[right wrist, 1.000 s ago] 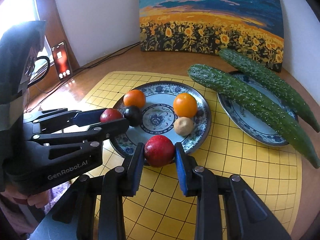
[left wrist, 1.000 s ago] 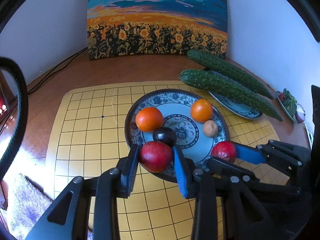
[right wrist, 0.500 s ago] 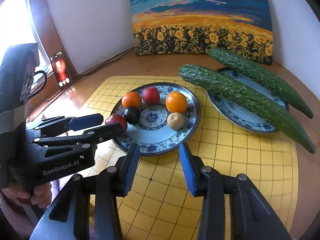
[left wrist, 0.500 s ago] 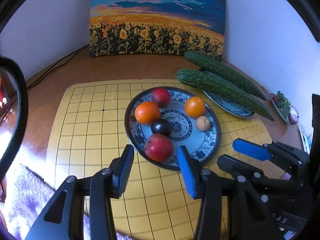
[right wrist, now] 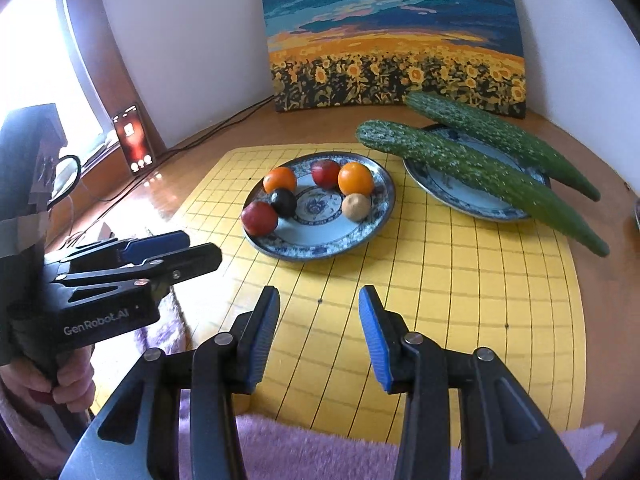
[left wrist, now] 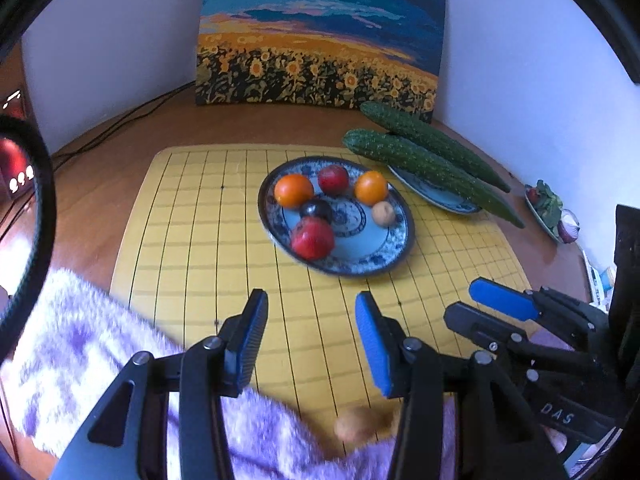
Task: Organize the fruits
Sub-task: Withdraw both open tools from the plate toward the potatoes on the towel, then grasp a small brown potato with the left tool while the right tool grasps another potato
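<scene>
A blue patterned plate [left wrist: 396, 248] [right wrist: 376, 224] on the yellow grid mat holds two red fruits [left wrist: 313, 238] [left wrist: 333, 179], two oranges [left wrist: 293, 190] [left wrist: 371, 187], a dark plum [left wrist: 317, 209] and a small tan fruit [left wrist: 383, 213]. The same fruits show in the right wrist view, with a red one [right wrist: 259, 218] at the plate's near left rim. My left gripper [left wrist: 311, 340] [right wrist: 176, 250] is open and empty, well in front of the plate. My right gripper [right wrist: 319, 338] [left wrist: 476, 304] is open and empty, also back from the plate.
Two long cucumbers [right wrist: 476, 168] lie across a second plate [right wrist: 460, 196] at the right. A sunflower painting [right wrist: 396, 40] leans on the back wall. A purple fuzzy cloth [left wrist: 80, 344] covers the near edge, with a tan round object [left wrist: 356, 424] by it. A phone [right wrist: 134, 146] stands at the left.
Both grippers let go of their red fruits onto the plate, opened, and pulled back toward the near edge of the mat.
</scene>
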The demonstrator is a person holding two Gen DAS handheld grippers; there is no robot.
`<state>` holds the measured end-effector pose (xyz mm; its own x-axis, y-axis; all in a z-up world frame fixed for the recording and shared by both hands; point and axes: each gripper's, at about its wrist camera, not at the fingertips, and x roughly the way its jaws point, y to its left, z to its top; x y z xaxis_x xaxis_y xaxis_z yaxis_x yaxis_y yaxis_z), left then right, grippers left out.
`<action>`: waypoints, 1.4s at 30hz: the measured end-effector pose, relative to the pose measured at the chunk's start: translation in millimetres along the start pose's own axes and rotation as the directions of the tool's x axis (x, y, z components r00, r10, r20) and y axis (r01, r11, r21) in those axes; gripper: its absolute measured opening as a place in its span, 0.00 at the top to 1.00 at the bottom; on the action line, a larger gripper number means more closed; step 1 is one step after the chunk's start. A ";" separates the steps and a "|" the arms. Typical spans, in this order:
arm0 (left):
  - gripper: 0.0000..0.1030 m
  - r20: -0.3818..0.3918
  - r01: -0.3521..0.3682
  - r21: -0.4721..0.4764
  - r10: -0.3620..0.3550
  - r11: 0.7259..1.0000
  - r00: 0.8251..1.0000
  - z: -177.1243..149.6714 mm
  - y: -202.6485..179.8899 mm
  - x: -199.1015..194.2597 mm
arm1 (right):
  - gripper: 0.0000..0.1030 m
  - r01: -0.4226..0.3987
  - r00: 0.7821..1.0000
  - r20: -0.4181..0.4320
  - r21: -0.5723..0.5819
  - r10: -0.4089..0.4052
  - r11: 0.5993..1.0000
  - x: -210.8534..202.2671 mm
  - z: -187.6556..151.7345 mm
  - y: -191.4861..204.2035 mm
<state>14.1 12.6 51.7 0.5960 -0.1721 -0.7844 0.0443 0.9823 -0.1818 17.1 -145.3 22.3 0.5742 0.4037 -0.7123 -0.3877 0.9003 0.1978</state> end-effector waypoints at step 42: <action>0.74 -0.052 0.063 0.050 -0.060 0.997 0.997 -65.9 -16.0 -6.9 | 0.59 0.020 1.000 -0.019 0.017 -0.019 1.000 -24.3 -49.5 12.2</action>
<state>-43.6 -6.8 21.0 0.5494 -0.2345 -0.8020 0.1217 0.9720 -0.2009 -37.2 -152.1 8.7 0.5677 0.3831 -0.7286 -0.3643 0.9106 0.1949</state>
